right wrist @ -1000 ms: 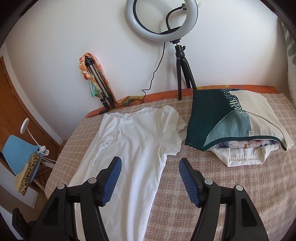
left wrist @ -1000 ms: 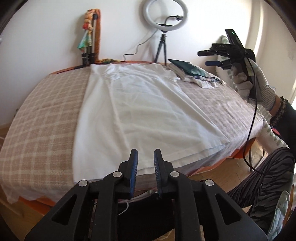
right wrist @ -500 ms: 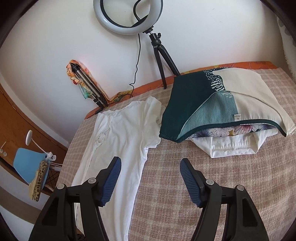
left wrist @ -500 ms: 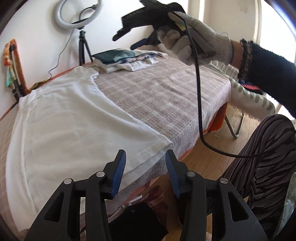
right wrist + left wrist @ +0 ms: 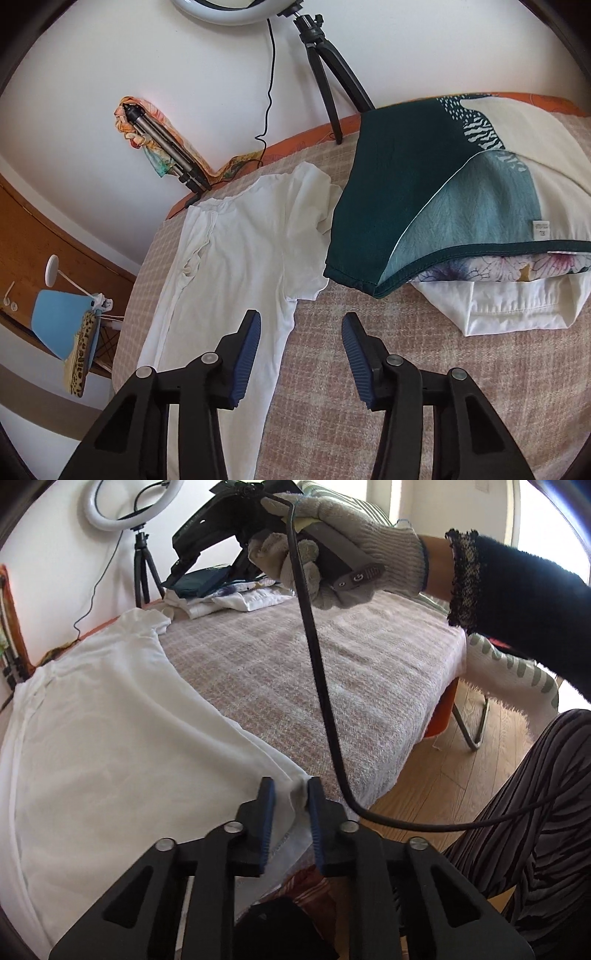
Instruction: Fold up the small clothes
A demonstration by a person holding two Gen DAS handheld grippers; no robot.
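Observation:
A white T-shirt (image 5: 110, 738) lies spread flat on the checked table cover (image 5: 295, 672), collar at the far end. My left gripper (image 5: 288, 794) is open with its blue pads on either side of the shirt's near bottom corner, the cloth between them, not clamped. My right gripper (image 5: 299, 325) is open and empty, above the shirt's right sleeve (image 5: 306, 206) and side edge. In the left wrist view the right gripper (image 5: 221, 528) shows held high in a gloved hand.
A stack of folded clothes (image 5: 461, 206) with a dark green patterned piece on top lies at the far right of the table. A ring light on a tripod (image 5: 325, 62) and a folded tripod (image 5: 162, 151) stand by the wall. A black cable (image 5: 317, 686) hangs from the right gripper.
My left gripper swung right, came down to the shirt's bottom corner and opened around it. My right gripper moved forward and lower toward the sleeve and the folded stack.

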